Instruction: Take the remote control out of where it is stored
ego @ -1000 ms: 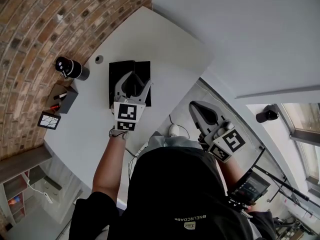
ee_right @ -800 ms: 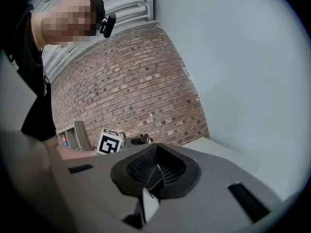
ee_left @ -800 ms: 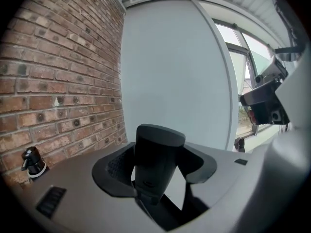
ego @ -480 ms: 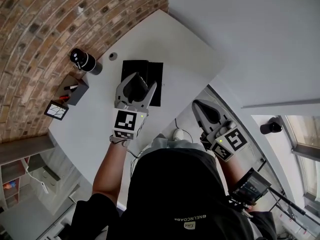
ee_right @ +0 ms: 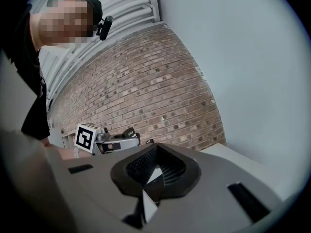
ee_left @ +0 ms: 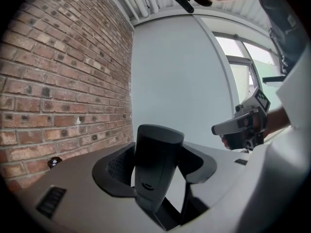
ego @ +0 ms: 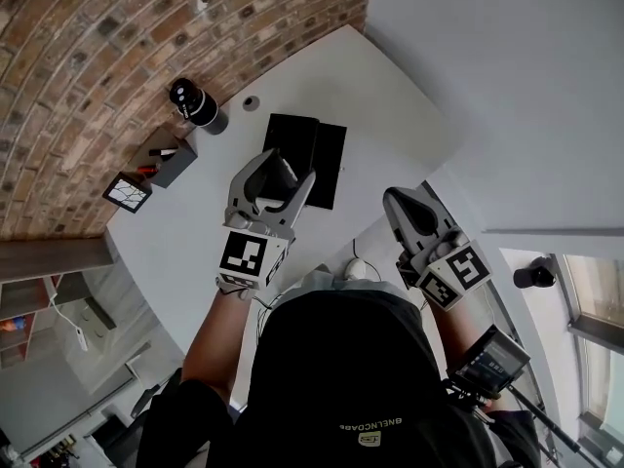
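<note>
Nearest, at the lower middle of the head view, a black shirt [ego: 351,378] carries small white print at its collar, upside down and too small to read surely. Above it, right of centre, the right claw [ego: 398,201] is closed on nothing, while the left claw [ego: 283,166] grips the dark remote control [ee_left: 154,164] upright, just below a flat black case [ego: 330,159] on the white bench [ego: 195,222]. Farthest, upper left by the brick wall [ego: 97,57], stand a black cylinder [ego: 195,105] and a small dark box of pens [ego: 174,159].

Two grippers [ego: 283,167] [ego: 402,201], one remote control [ee_left: 156,164], one box [ego: 329,164].
</note>
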A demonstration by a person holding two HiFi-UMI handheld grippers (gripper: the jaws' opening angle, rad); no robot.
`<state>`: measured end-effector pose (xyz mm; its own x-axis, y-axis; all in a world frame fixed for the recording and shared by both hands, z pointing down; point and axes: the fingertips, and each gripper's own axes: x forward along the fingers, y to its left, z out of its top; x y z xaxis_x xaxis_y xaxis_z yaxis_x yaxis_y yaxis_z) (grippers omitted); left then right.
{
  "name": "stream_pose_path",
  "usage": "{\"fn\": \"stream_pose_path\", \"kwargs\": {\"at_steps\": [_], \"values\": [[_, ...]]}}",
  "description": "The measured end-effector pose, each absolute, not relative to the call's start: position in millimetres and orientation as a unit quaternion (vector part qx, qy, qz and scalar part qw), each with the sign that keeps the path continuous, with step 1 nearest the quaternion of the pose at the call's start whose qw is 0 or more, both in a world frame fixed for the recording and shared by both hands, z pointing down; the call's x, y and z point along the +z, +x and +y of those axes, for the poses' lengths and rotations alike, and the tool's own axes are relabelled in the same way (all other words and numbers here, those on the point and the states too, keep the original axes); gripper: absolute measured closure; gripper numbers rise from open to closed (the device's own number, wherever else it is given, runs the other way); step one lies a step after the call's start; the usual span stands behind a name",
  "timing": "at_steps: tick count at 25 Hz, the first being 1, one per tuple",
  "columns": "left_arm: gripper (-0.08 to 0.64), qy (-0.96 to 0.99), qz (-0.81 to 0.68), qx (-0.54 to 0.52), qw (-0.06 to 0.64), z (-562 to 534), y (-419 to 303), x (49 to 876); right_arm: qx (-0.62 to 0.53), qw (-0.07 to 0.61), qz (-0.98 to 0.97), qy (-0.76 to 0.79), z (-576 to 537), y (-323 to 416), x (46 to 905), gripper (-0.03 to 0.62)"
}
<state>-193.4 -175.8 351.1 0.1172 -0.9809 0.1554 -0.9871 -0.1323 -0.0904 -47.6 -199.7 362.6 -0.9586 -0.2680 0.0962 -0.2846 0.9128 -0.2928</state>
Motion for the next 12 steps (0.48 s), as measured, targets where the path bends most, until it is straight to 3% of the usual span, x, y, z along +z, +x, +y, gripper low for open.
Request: {"fn": "stream_pose_path", "kwargs": {"at_steps": [12], "values": [[0.307, 0.717, -0.695, 0.056, -0.004, -132.5, -208.0, 323.0, 0.132, 0.012, -0.987, 0.085, -191.8, -90.9, 340.5, 0.586]]}}
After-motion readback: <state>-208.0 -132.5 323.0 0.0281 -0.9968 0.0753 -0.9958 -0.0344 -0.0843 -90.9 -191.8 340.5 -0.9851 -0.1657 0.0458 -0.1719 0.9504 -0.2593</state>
